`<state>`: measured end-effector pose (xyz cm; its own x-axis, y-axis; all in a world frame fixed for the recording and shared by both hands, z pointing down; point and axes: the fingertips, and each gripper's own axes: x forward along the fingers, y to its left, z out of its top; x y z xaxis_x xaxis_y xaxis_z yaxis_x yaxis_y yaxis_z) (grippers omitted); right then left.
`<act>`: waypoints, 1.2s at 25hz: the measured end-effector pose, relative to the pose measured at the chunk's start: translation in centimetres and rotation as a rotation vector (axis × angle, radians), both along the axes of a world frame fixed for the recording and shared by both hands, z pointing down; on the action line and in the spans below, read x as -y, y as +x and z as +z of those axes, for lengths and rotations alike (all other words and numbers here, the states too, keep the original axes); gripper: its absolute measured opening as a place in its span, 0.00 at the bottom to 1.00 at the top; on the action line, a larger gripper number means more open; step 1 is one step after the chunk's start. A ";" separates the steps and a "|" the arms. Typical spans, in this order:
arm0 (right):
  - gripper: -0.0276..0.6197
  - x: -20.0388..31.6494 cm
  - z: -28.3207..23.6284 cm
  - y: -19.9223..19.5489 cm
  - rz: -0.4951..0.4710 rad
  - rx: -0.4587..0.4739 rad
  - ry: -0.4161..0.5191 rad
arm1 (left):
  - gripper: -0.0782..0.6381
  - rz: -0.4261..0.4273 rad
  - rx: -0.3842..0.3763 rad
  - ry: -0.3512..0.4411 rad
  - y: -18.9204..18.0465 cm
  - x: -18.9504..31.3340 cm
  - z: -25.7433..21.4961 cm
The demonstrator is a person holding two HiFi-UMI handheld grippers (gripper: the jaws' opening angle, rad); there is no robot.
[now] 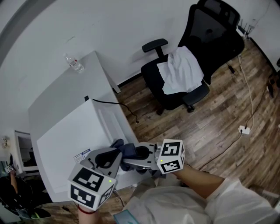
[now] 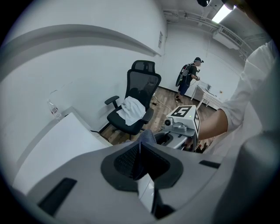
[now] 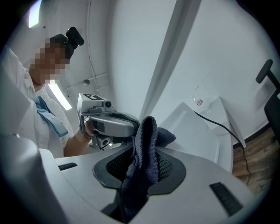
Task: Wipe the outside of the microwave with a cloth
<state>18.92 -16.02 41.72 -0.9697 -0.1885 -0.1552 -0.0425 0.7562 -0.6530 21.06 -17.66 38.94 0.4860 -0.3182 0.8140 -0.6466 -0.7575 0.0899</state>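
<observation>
While both jaw pairs pinch it, dark blue knitted cloth [image 3: 146, 148] bunched between left gripper [image 2: 141, 159] and right gripper [image 3: 141, 168], over near edge of white box-shaped microwave [image 1: 65, 140], black mesh office chair [image 1: 210, 39] well beyond.

I get bright, even room light; a ceiling lamp [image 2: 222, 13] glares at 1 o'clock in the left gripper view. Edges bend fisheye, corners black, nearest parts soft.
</observation>
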 end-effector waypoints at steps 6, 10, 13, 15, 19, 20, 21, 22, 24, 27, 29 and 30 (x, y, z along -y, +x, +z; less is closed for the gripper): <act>0.21 -0.9 0.0 0.2 0.033 0.003 -0.030 | 0.13 0.020 -0.004 0.002 0.2 -0.8 -0.1; 0.21 -0.8 0.2 0.2 0.055 0.006 -0.041 | 0.13 0.023 0.000 0.012 0.0 -0.8 -0.2; 0.21 -0.7 0.4 0.2 0.060 -0.007 -0.034 | 0.13 0.026 -0.001 0.016 -0.2 -0.9 -0.2; 0.21 -0.7 0.7 0.2 0.066 -0.019 -0.032 | 0.13 0.028 -0.001 0.018 -0.3 -0.9 -0.2; 0.21 -0.7 1.3 0.3 0.082 -0.044 -0.033 | 0.13 0.050 0.013 0.029 -0.3 -0.6 -0.1; 0.21 -0.7 1.4 0.3 0.083 -0.050 -0.030 | 0.13 0.061 0.018 0.033 -0.2 -0.5 -0.2; 0.21 -0.7 1.4 0.3 0.081 -0.059 -0.023 | 0.13 0.074 0.023 0.037 0.0 -0.3 -0.2; 0.21 -0.6 1.5 0.3 0.077 -0.070 -0.015 | 0.13 0.088 0.026 0.041 0.1 -0.2 -0.2; 0.21 -0.5 1.7 0.2 0.069 -0.098 -0.001 | 0.13 0.113 0.032 0.045 0.2 -0.2 -0.1; 0.21 -0.4 2.1 0.3 0.067 -0.138 0.003 | 0.13 0.145 0.037 0.050 0.3 -0.5 0.1; 0.21 -0.3 2.3 0.5 0.080 -0.154 -0.005 | 0.13 0.165 0.035 0.048 0.5 -0.8 0.1; 0.21 -0.3 2.5 0.5 0.089 -0.163 -0.006 | 0.13 0.173 0.032 0.046 0.6 -0.9 0.1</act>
